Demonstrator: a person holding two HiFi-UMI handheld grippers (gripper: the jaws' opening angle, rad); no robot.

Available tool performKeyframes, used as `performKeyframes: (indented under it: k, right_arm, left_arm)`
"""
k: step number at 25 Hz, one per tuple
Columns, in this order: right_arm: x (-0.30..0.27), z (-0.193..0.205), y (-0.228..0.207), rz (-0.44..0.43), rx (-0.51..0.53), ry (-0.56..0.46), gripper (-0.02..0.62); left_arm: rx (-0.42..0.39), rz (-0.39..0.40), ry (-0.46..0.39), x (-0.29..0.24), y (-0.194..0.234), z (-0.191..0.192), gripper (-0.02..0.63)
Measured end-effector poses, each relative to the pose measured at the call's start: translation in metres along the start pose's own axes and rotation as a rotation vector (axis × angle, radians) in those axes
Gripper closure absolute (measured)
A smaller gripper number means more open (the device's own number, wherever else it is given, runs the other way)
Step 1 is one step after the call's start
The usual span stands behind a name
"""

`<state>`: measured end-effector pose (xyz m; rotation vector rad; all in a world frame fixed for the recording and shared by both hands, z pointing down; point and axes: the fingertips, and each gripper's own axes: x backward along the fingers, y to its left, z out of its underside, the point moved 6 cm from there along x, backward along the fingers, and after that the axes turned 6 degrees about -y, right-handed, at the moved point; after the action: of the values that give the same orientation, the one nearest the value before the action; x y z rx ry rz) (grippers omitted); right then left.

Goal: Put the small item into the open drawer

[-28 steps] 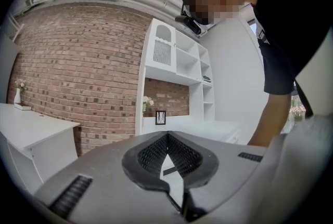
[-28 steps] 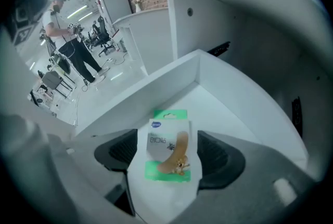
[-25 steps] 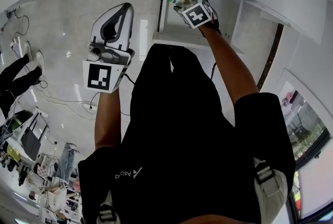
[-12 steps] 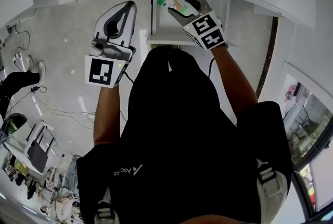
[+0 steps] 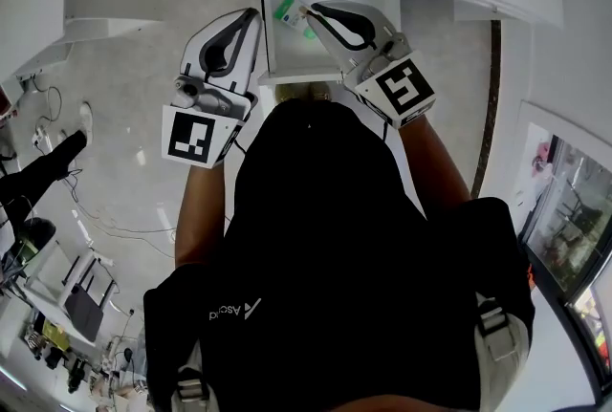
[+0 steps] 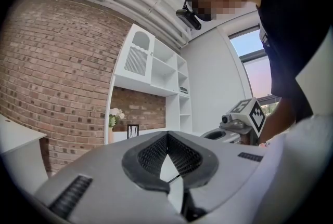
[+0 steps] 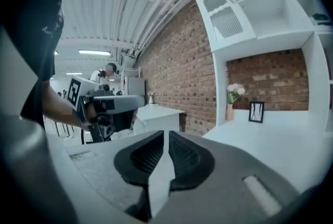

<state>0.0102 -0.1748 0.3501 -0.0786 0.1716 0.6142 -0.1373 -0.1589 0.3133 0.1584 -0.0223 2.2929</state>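
The head view looks steeply down past the person's torso (image 5: pixel 325 238) onto the drawer (image 5: pixel 296 74). Both gripper views sit close behind their fingers (image 6: pixel 148 155), facing the same brick wall (image 6: pixel 57 72), white shelving (image 6: pixel 156 69) and flower vase (image 6: pixel 114 116).

White lettering (image 5: pixel 234 312) on the black shirt (image 5: pixel 344 238) begins "As", the rest unclear; nothing else readable

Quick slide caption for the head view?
Green item lies in the open white drawer; the right tool, jaws just closing on nothing, hangs over it.
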Motion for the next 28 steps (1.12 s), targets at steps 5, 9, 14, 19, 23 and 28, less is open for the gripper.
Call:
performKeyframes:
  k: [5,9,14,19,23,28]
  right_arm:
    - [0.019,-0.041,0.011,0.007,-0.024,-0.211,0.589]
    - [0.043,-0.065,0.020,0.001,-0.014,-0.302,0.592]
    - [0.042,-0.089,0.034,-0.019,-0.006,-0.361,0.592]
    - [0.055,-0.106,0.036,-0.012,0.015,-0.403,0.592]
    - [0.058,-0.112,0.037,0.001,0.032,-0.427,0.592]
    - [0.062,-0.114,0.038,0.025,0.034,-0.450,0.594]
  left_arm:
    - [0.011,0.043,-0.043,-0.002,-0.018,-0.022,0.607]
    - [0.009,0.068,-0.079,-0.006,-0.040,-0.042,0.607]
    - [0.008,0.094,-0.096,-0.008,-0.042,-0.057,0.607]
    - [-0.011,0.128,-0.119,-0.015,-0.053,-0.075,0.607]
    - [-0.027,0.142,-0.108,-0.014,-0.054,-0.080,0.607]
    - [-0.034,0.151,-0.117,-0.012,-0.056,-0.084,0.607]
